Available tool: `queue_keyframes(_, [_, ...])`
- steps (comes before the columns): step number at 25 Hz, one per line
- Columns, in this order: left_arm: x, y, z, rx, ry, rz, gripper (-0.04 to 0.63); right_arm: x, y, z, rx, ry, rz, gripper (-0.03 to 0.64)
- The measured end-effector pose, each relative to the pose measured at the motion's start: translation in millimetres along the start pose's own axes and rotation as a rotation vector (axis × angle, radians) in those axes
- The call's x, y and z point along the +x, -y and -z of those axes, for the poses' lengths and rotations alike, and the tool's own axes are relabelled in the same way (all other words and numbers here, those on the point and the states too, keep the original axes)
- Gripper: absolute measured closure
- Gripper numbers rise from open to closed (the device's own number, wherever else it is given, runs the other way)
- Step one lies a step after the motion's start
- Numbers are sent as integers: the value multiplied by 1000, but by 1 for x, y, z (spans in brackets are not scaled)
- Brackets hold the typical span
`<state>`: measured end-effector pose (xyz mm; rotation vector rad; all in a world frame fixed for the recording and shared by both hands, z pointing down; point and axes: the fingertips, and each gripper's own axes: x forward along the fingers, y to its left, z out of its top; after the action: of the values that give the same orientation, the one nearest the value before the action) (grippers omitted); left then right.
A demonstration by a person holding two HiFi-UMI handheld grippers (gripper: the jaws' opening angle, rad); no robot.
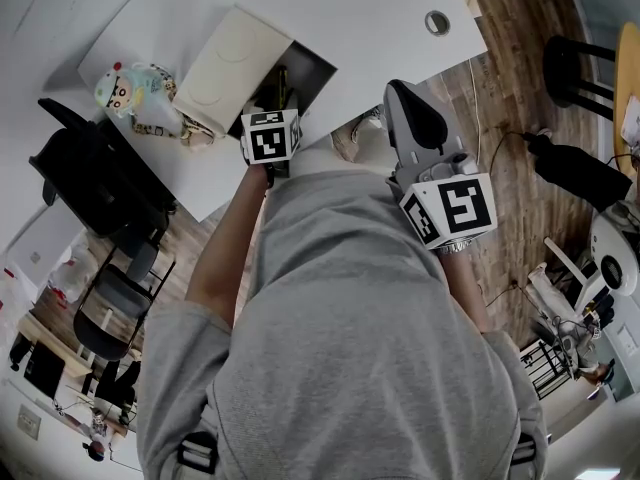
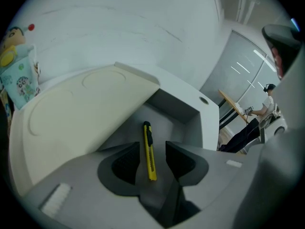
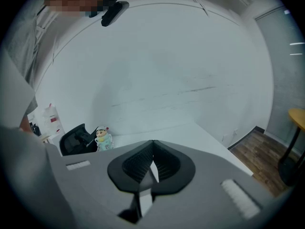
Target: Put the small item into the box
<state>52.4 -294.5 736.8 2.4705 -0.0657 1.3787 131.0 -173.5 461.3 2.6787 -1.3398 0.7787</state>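
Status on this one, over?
Left gripper jaws open, empty. Right gripper shut, empty. Yellow utility knife lying in the box. Nothing in the way.

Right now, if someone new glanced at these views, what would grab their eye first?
The yellow knife lies inside the open box and shows between the left gripper's spread jaws. The cream lid is propped up to the left of it in that view. On the white table beside the box sits a colourful cartoon figure. The right gripper is shut and empty.
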Motion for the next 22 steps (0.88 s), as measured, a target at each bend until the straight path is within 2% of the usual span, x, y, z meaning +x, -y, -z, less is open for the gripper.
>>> queue_keyframes(7, [-17, 10, -7, 50, 74, 42, 398, -4, -2, 0, -6, 9, -11, 600])
queue_keyframes(15, [-47, 14, -17, 91, 172, 33, 522, -8, -11, 2, -21, 19, -42, 601])
queue_keyframes(18, [-59, 16, -23, 110, 215, 16, 588, -9, -16, 2, -28, 21, -56, 600])
queue_keyframes(22, [-75, 21, -32, 129, 271, 7, 595, -11, -23, 3, -40, 26, -78, 600])
